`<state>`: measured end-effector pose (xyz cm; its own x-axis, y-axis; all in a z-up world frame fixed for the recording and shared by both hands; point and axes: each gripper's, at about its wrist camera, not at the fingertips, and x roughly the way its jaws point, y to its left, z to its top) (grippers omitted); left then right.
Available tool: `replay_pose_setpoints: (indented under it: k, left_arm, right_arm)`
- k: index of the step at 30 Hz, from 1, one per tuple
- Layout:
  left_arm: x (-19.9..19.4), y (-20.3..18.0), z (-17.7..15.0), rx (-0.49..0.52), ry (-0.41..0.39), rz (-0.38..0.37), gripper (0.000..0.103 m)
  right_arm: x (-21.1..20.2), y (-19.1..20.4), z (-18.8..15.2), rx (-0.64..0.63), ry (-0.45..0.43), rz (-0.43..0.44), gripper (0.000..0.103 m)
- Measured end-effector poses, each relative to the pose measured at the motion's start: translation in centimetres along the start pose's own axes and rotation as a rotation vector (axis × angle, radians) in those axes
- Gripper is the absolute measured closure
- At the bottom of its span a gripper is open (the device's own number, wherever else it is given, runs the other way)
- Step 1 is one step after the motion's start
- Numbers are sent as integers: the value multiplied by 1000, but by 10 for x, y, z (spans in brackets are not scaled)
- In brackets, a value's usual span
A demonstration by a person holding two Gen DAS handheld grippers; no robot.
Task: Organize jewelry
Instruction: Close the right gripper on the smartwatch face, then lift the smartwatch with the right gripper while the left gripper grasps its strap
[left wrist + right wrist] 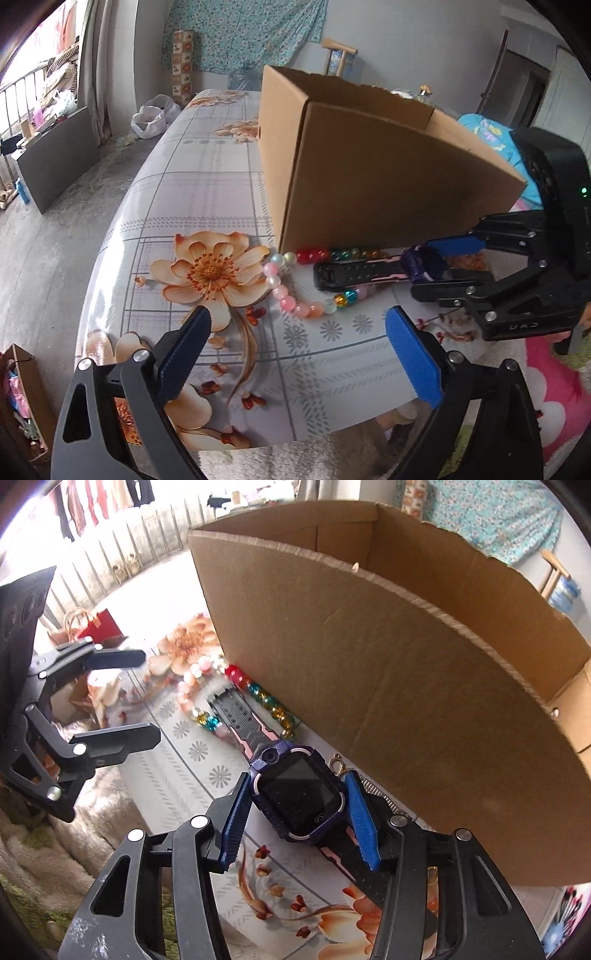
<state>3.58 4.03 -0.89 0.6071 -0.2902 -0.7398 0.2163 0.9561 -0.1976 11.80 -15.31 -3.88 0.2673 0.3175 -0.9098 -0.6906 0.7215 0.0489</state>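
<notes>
Your right gripper [299, 816] brackets the purple-black smartwatch [300, 797] lying beside the brown cardboard box [388, 686] — 2 pads apparently touching its case; lift level. Left gripper [295, 358] released, idle.

Home bedrm: floral bedsheet [207, 177], hung laundry [96, 502], wall cloth [251, 29].

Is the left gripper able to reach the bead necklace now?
Probably yes. The left gripper is open, and the bead necklace lies just ahead on the table; only its far end runs under the watch strap.
</notes>
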Motion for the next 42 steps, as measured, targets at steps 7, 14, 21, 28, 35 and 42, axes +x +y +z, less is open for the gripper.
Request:
replay_pose_setpoints:
  k: [7,14,21,28,35,42]
  left_arm:
    - [1,4,8,-192,38,-380,32]
    - [21,-6,15,-350,117,-633,41]
    - [40,-10,20,-516,189,-768,43]
    - [31,-10,42,-545,133,-734,51]
    - [31,-2,45,-516,77,-689,61]
    - [3,-30,58,-285,-36,-559,78]
  right_arm:
    - [-23,-11,-7,56,-63,34,55]
    - [-40,-11,-20,57,-119,56,55]
    - [-55,-2,-28,35,-164,67,55]
    - [-59,-3,-39,44,-198,67,55]
    - [-57,0,-45,24,-202,40,55]
    - [-52,-3,-47,33,-197,18,55]
